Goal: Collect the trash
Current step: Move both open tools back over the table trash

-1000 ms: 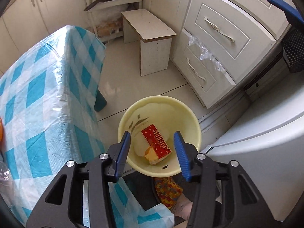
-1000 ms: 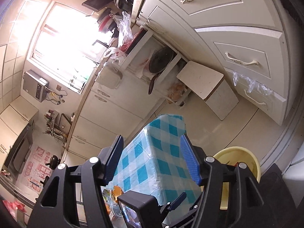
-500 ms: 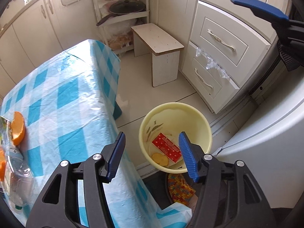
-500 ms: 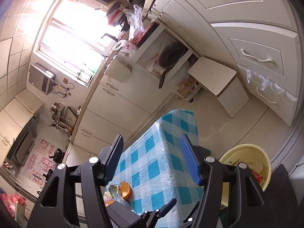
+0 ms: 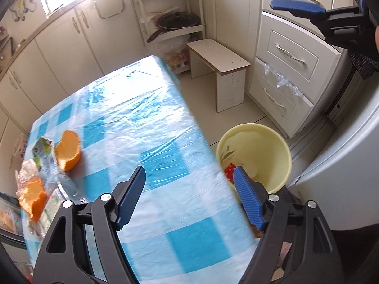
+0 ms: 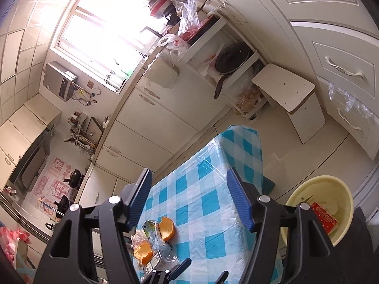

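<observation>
The left gripper is hanging over the checked tabletop, its jaws having just been opening, wide and empty. The right gripper is also gaping empty. Orange peels and what looks like wrappers are lying near the tabletop's far edge; the yellow bucket is holding a red box

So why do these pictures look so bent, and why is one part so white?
Both views come through fisheye lenses, so straight lines bow: the drawers curve in the left wrist view. In the right wrist view the window is blown out white by daylight. In the left wrist view the tablecloth looks smeared and shiny, while the yellow bin stays fairly sharp.
</observation>
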Available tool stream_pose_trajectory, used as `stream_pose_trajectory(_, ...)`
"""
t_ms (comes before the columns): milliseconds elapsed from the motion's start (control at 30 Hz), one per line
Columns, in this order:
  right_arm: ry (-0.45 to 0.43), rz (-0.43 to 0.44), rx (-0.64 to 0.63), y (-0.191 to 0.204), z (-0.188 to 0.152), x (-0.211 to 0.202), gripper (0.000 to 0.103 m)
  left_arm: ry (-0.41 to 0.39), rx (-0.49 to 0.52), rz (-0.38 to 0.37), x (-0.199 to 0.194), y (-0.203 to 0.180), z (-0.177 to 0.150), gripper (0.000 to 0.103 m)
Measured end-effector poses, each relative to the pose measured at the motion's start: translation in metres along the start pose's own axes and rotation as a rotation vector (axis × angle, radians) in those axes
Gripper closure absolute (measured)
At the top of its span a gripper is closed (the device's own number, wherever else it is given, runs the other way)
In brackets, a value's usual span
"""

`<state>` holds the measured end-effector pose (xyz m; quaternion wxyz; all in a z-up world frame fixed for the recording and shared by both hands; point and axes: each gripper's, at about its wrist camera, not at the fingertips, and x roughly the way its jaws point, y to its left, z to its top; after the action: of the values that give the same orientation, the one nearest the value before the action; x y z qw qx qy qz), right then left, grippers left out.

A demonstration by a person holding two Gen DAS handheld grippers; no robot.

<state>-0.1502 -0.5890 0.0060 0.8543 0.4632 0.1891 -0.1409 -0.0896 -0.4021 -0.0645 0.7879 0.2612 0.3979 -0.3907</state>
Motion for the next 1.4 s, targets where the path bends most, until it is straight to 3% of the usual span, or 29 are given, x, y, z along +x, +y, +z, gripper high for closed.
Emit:
stream_pose_trajectory(200, 0.042, -0.009, -0.035, 0.014, -0.011, 0.016, 0.039, -0.016, -0.029, 0.037, -0.023, 0.058, -0.019, 0.026)
stream_pose_trajectory(367, 0.083, -0.022, -0.066, 0.024, -0.02, 0.035, 0.038, -0.045, -0.146, 0.098, -0.039, 0.137, -0.028, 0.023)
stream_pose_trajectory(467, 0.115, -0.027, -0.087, 0.032, -0.028, 0.048, 0.038, -0.056, -0.265, 0.146, -0.045, 0.194, -0.036, 0.023)
stream_pose_trajectory(667, 0.184, -0.033, -0.144, 0.051, -0.048, 0.078, 0.038, -0.055, -0.567, 0.161, -0.047, 0.292, -0.07, 0.023)
stream_pose_trajectory(1033, 0.345, -0.02, -0.252, 0.089, -0.095, 0.137, 0.038, -0.031, -0.622, 0.127, -0.038, 0.315, -0.089, 0.023)
stream_pose_trajectory(1267, 0.437, -0.012, -0.321, 0.108, -0.124, 0.169, 0.037, -0.031, -0.489, 0.152, -0.031, 0.289, -0.082, 0.023)
stream_pose_trajectory(1400, 0.47, -0.002, -0.345, 0.119, -0.136, 0.184, 0.037, -0.02, -0.478, 0.142, -0.024, 0.29, -0.081, 0.023)
